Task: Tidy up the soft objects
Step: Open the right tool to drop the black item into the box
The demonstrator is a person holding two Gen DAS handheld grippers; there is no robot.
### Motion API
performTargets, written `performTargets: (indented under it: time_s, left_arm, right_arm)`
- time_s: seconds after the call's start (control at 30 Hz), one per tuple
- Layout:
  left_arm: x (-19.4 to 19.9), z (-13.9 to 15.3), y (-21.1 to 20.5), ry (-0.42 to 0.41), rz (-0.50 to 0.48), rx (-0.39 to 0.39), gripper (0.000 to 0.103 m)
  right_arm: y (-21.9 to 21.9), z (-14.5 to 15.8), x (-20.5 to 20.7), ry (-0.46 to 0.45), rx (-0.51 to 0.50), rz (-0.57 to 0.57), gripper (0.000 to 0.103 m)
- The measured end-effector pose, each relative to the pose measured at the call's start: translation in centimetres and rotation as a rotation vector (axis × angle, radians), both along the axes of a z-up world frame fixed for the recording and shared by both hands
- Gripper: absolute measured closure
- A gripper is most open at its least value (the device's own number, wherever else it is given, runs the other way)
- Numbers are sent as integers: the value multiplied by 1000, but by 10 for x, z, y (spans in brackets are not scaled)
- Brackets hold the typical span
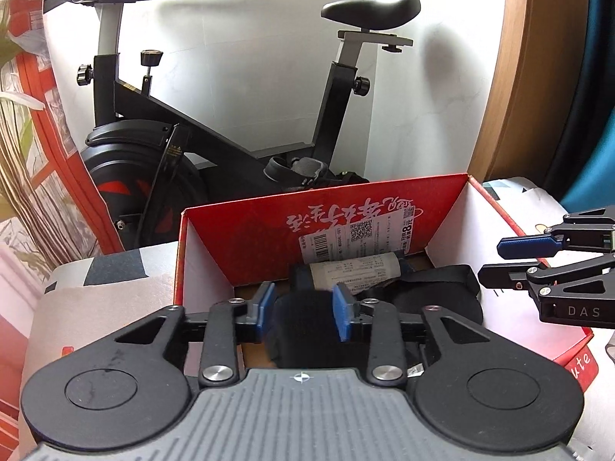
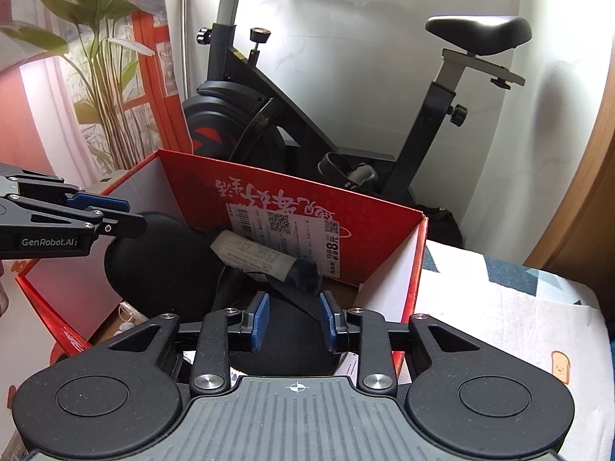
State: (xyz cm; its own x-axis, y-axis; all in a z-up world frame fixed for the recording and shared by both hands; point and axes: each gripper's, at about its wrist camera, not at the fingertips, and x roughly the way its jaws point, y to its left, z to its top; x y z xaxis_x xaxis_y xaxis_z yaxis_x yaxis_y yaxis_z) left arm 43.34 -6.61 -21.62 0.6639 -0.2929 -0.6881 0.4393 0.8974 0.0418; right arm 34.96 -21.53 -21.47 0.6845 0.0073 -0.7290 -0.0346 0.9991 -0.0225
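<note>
White wall and an exercise bike [image 1: 215, 115] are recorded behind a patterned cloth surface [image 2: 499, 299], on which a red cardboard box [image 1: 307, 223] stands open.

Contents: black soft items [image 2: 161, 261] and a rolled dark piece with a paper label [image 2: 257, 255], lying together on the box floor.

Left gripper [image 1: 305, 307]: tongs parted, astride a black item; contact cannot be told. Right gripper [image 2: 294, 319]: tongs parted, nothing held, poised above the black fabric.

Step judged: seating items inside the box. Fabric is best gripped in the bulk, not at a loose edge, and lowered flat.

Obstructions: upright box flap and walls; both grippers crowded over one opening. A potted plant [image 2: 100, 57] is noted at left.
</note>
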Motion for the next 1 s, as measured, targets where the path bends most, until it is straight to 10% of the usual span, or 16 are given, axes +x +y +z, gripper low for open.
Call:
performTargets:
  time_s: [0.3, 1.0]
  left_arm:
    - [-35, 37, 13, -83, 54, -15, 1]
    - [-169, 43, 55, -108, 158, -185, 0]
  right_arm:
    - [9, 36, -30, -105, 18, 2, 0]
    - [36, 64, -155, -261, 189, -31, 0]
